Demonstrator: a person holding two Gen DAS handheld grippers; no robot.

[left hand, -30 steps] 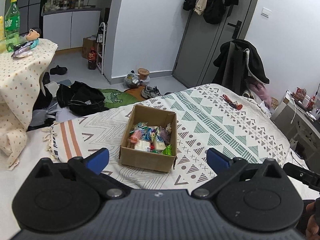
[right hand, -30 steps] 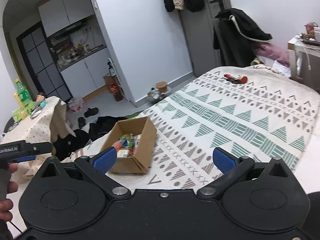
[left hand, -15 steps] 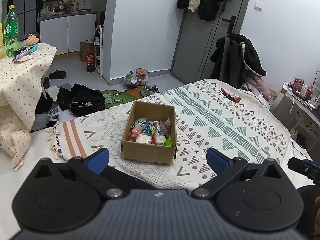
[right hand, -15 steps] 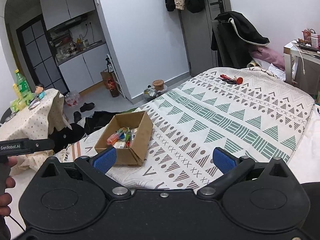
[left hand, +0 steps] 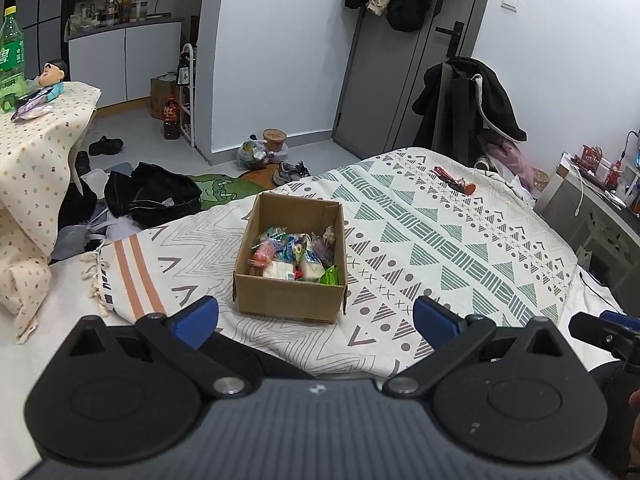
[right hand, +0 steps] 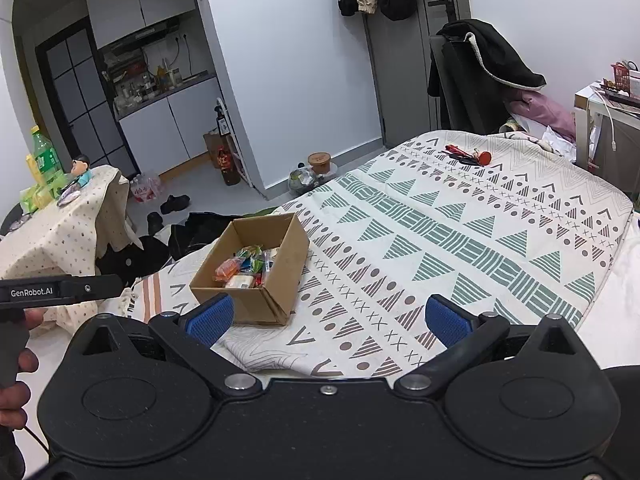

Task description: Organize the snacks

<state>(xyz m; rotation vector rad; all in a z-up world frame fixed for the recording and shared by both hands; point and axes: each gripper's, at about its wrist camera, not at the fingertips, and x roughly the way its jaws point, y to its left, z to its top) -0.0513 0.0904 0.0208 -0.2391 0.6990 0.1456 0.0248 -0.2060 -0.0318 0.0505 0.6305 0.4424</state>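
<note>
Cardboard box (left hand: 289,295): plain brown; snacks (left hand: 294,251) inside mixed orange, blue, green, white, purple. Bedspread (left hand: 440,240): cream ground, bands of teal striped triangles, grey-brown dots, crosses, chevrons; near end has orange stripes (left hand: 132,276) and grey zigzag lines. Left claw (left hand: 316,314): black body, blue fingertips (left hand: 196,312). Right claw (right hand: 328,316): same black and blue. Surface cloth (left hand: 36,148): cream with small multicolour dots. Bottle (left hand: 10,56): green, yellow cap

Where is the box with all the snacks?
The cardboard box sits open on the patterned blanket, near its striped, fringed end, straight ahead in the left wrist view and left of centre in the right wrist view.
</note>
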